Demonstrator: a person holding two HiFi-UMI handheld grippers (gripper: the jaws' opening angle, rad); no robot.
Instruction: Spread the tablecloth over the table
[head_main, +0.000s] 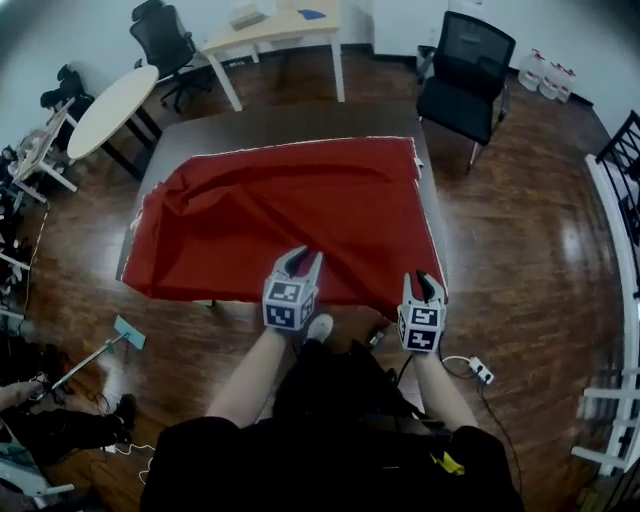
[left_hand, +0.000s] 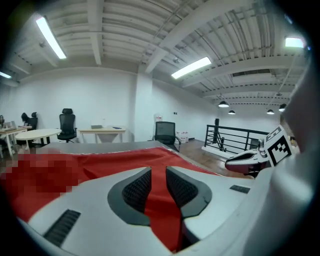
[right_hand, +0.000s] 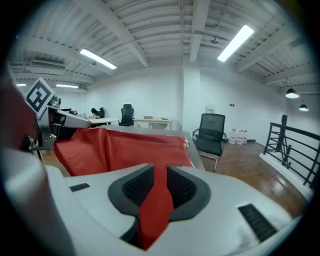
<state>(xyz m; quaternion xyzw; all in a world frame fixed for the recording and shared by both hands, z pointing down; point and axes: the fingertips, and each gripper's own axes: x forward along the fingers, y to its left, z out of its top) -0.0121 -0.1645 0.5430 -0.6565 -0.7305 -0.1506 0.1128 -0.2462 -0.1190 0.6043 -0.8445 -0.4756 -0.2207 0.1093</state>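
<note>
A red tablecloth (head_main: 290, 215) lies wrinkled over most of the dark table (head_main: 290, 125), and the far strip of the tabletop is bare. At the near edge my left gripper (head_main: 303, 258) is shut on a fold of the cloth; in the left gripper view (left_hand: 158, 172) red fabric (left_hand: 100, 160) fills the gap between the pads. My right gripper (head_main: 427, 285) is shut on the cloth's near right corner. In the right gripper view (right_hand: 161, 172) a strip of the cloth (right_hand: 125, 145) is pinched between its pads. Each gripper shows at the side of the other's view.
A black office chair (head_main: 465, 75) stands beyond the table's far right corner. A white oval table (head_main: 110, 105) and a beige desk (head_main: 270, 30) stand at the back left. A power strip (head_main: 480, 372) lies on the floor to my right, near a railing (head_main: 620, 180).
</note>
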